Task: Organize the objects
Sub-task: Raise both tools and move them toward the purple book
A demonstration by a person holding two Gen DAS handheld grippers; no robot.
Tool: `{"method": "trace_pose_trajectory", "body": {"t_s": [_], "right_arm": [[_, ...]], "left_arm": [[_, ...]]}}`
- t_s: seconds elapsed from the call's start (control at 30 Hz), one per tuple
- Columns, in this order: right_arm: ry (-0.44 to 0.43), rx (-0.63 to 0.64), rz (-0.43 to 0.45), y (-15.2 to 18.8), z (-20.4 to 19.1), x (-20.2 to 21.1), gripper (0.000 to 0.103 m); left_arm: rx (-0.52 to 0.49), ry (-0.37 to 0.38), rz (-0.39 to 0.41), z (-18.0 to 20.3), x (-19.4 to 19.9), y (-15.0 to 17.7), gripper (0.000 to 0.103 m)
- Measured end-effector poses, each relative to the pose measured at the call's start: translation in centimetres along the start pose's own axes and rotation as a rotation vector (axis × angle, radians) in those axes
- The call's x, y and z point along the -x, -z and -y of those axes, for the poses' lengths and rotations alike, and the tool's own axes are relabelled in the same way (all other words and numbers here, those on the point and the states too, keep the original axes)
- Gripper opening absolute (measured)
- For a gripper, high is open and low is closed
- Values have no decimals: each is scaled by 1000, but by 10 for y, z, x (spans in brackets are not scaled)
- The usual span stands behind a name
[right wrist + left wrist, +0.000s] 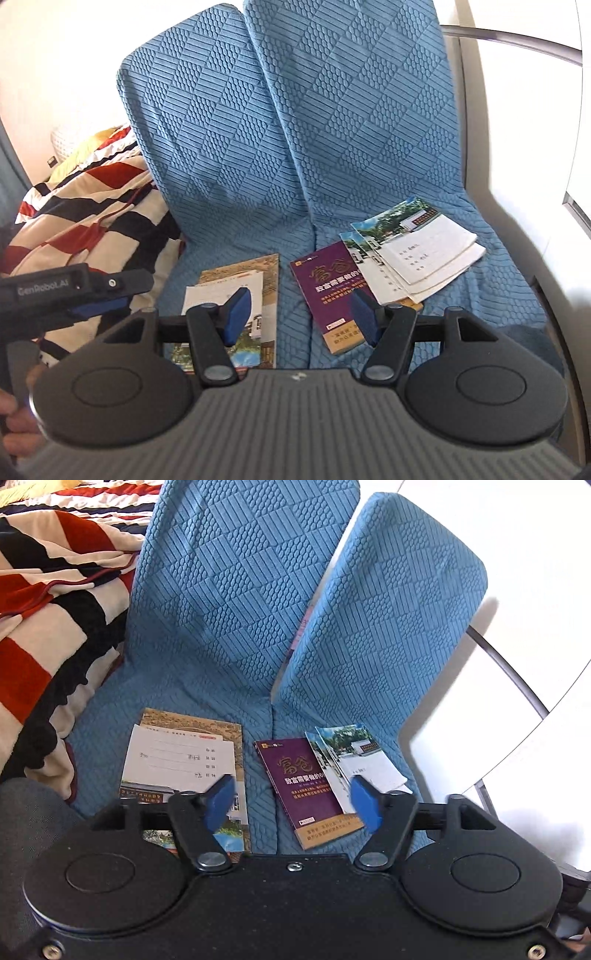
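Books and booklets lie on a blue-covered sofa seat. A purple book lies in the middle. Thin booklets with photo covers overlap its right edge. On the left, a white booklet lies on a brown illustrated book. My left gripper is open and empty above the books. My right gripper is open and empty above them too. The left gripper's body also shows at the left of the right wrist view.
Two blue back cushions stand behind the seat. A red, black and cream striped blanket is piled at the left. A white wall and a metal rail lie at the right.
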State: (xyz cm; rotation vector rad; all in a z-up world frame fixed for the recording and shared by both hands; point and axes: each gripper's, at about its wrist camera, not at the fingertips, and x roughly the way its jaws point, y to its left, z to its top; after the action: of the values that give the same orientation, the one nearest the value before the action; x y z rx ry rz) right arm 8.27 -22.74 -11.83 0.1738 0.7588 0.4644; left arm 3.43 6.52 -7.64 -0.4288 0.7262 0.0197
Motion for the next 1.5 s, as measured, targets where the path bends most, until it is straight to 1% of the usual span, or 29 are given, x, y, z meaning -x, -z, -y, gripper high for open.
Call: {"method": "trace_pose_trajectory", "body": {"t_s": [0.03, 0.1, 0.2, 0.33, 0.5, 0.6, 0.7, 0.77, 0.87, 0.97, 1.07, 1.23, 1.33, 1.4, 1.5], "right_arm": [[9, 1, -2, 1, 0, 0, 64], [13, -6, 0, 2, 3, -1, 87], [7, -16, 5, 2, 9, -3, 96], [24, -11, -18, 1, 14, -7, 96], [48, 17, -5, 2, 18, -4, 96], [52, 2, -6, 2, 25, -2, 96], [67, 1, 18, 2, 29, 0, 96], [48, -10, 28, 3, 33, 1, 96], [64, -10, 12, 4, 38, -2, 96], [85, -4, 1, 4, 42, -5, 96], [81, -20, -5, 5, 48, -6, 96], [77, -20, -9, 6, 52, -13, 96], [77, -1, 13, 9, 56, -19, 96], [83, 26, 34, 12, 59, -23, 96], [87, 41, 23, 15, 65, -32, 96]], "left_arm": [[-6, -5, 0, 2, 0, 0, 83], [-21, -3, 2, 4, -1, -1, 91], [-32, 20, -1, 9, -4, 0, 97], [-83, 16, -7, 21, -8, 0, 99], [-79, 23, 9, 28, -10, -4, 101], [-88, 20, 2, 32, -16, -5, 101], [-68, 27, 2, 30, -23, -5, 101], [-50, 27, 6, 28, -27, -5, 101], [-39, 26, 2, 27, -32, -4, 101], [-49, 29, 2, 30, -34, -3, 101], [-56, 31, 1, 32, -37, -2, 101], [-40, 37, -10, 32, -49, 1, 101], [-13, 46, -35, 29, -62, 4, 99], [-3, 34, -37, 29, -70, 8, 99], [-7, 24, -48, 30, -81, 13, 99]]}}
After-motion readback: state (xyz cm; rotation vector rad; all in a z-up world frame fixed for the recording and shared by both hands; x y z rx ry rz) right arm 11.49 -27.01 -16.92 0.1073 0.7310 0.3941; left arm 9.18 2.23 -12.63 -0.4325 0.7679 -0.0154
